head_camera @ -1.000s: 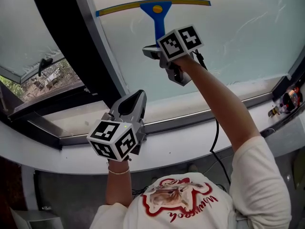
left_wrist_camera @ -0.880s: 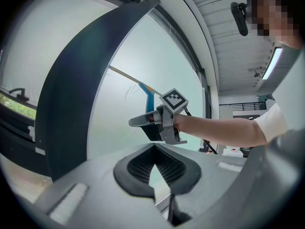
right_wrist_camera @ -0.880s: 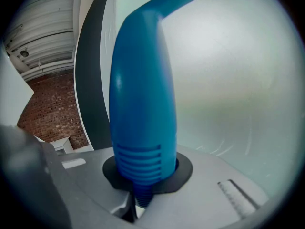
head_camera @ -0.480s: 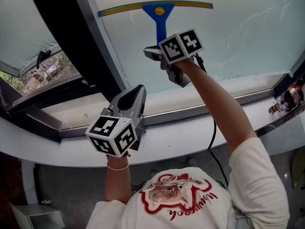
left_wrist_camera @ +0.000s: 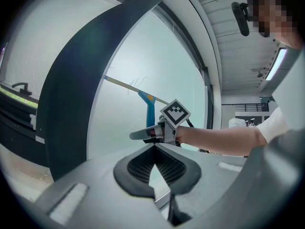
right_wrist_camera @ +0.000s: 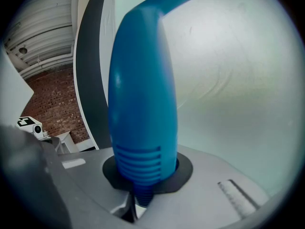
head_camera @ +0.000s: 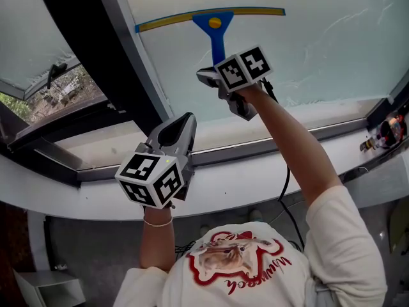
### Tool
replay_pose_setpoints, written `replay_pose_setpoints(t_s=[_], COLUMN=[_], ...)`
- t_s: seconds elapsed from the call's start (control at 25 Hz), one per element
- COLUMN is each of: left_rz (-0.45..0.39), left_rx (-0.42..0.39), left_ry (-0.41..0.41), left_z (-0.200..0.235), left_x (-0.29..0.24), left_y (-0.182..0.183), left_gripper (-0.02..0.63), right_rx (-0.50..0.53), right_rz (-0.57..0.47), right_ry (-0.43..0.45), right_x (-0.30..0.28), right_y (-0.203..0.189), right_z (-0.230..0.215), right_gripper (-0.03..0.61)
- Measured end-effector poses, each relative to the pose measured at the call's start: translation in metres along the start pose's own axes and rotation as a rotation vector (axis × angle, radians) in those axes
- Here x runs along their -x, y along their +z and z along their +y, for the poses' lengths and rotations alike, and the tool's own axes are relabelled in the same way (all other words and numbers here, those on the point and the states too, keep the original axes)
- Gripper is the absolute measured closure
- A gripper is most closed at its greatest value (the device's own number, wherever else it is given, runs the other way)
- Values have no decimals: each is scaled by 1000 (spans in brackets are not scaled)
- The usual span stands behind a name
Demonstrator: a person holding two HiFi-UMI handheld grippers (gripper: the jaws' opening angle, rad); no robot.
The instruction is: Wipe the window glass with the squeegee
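Observation:
The squeegee (head_camera: 215, 32) has a blue handle and a long yellow-edged blade, which lies across the window glass (head_camera: 326, 37) high up. My right gripper (head_camera: 215, 75) is shut on the lower end of that handle, arm stretched upward. In the right gripper view the blue handle (right_wrist_camera: 143, 99) fills the middle and is clamped between the jaws of the right gripper (right_wrist_camera: 138, 187). My left gripper (head_camera: 181, 128) hangs lower, near the sill, shut on nothing. The left gripper view shows its pads meeting at the left gripper (left_wrist_camera: 154, 149) tip, with the squeegee (left_wrist_camera: 148, 109) beyond.
A wide dark window post (head_camera: 96, 50) stands left of the pane. Beyond it an open window (head_camera: 61, 88) shows outdoors. A white sill (head_camera: 268, 171) runs below the glass. Small objects (head_camera: 386, 133) sit at the sill's right end. A black cable (head_camera: 285, 178) hangs from my right gripper.
My right gripper has drawn the squeegee a little way down the glass toward the sill. The left gripper has hardly moved.

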State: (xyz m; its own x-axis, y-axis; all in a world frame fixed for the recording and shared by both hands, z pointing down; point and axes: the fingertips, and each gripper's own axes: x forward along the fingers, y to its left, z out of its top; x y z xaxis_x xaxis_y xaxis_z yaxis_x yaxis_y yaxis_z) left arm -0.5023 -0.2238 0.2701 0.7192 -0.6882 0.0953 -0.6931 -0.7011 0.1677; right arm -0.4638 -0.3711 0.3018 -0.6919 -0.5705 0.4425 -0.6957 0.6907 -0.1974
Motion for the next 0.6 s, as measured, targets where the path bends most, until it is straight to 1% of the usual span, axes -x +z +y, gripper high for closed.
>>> replay_pose_setpoints(t_s=[0.6], left_rz=[18], left_rx=[12], left_ry=[25], left_z=[5], left_x=[1], left_y=[-10], left_gripper=[614], right_rx=[-33], right_rz=[37], right_ry=[49], right_x=[-19], right_y=[-42], right_z=[2], right_gripper=[529])
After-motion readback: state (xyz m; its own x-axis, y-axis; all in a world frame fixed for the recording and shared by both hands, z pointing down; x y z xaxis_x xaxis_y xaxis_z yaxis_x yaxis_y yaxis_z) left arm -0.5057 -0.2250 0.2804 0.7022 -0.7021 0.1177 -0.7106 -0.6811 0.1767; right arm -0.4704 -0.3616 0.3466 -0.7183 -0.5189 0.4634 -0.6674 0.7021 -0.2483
